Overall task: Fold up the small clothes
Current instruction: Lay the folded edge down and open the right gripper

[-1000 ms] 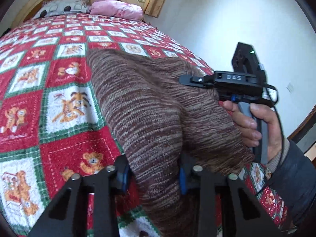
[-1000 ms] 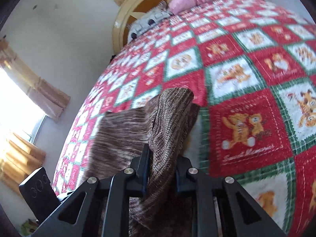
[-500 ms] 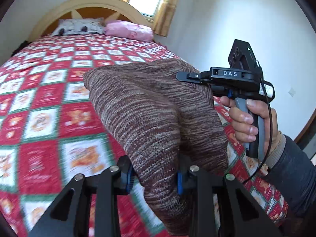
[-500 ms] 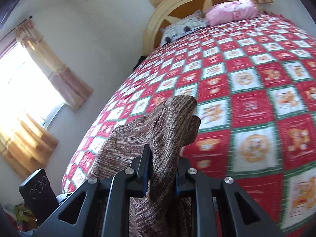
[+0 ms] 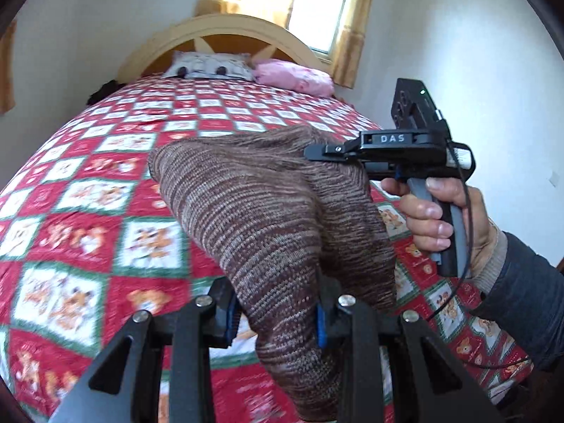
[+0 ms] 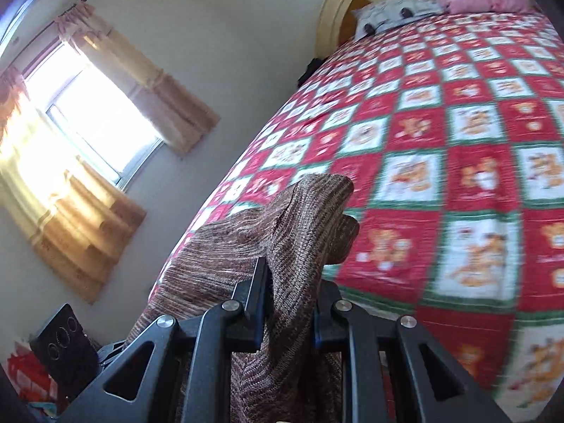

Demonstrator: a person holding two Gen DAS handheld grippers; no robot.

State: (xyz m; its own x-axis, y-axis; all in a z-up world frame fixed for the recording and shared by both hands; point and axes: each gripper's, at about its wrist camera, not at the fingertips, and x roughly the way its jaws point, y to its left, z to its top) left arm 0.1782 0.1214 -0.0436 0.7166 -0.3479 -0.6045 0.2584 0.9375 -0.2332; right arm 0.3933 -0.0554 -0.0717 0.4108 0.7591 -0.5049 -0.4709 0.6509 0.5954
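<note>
A brown striped knit garment hangs in the air above the bed, held by both grippers. My left gripper is shut on one edge of it, with cloth draped between the fingers. My right gripper is shut on another edge of the same garment. In the left wrist view the right gripper shows at the right, level with the garment's top, in a person's hand. The garment's lower part is hidden behind the fingers.
The bed has a red, white and green patchwork quilt with bear pictures. A pale wooden headboard, a grey pillow and a pink pillow are at the far end. Curtained windows are on the walls.
Both grippers have risen with the garment, lifting it off the quilt. The views have tilted up, so the headboard and windows now show.
</note>
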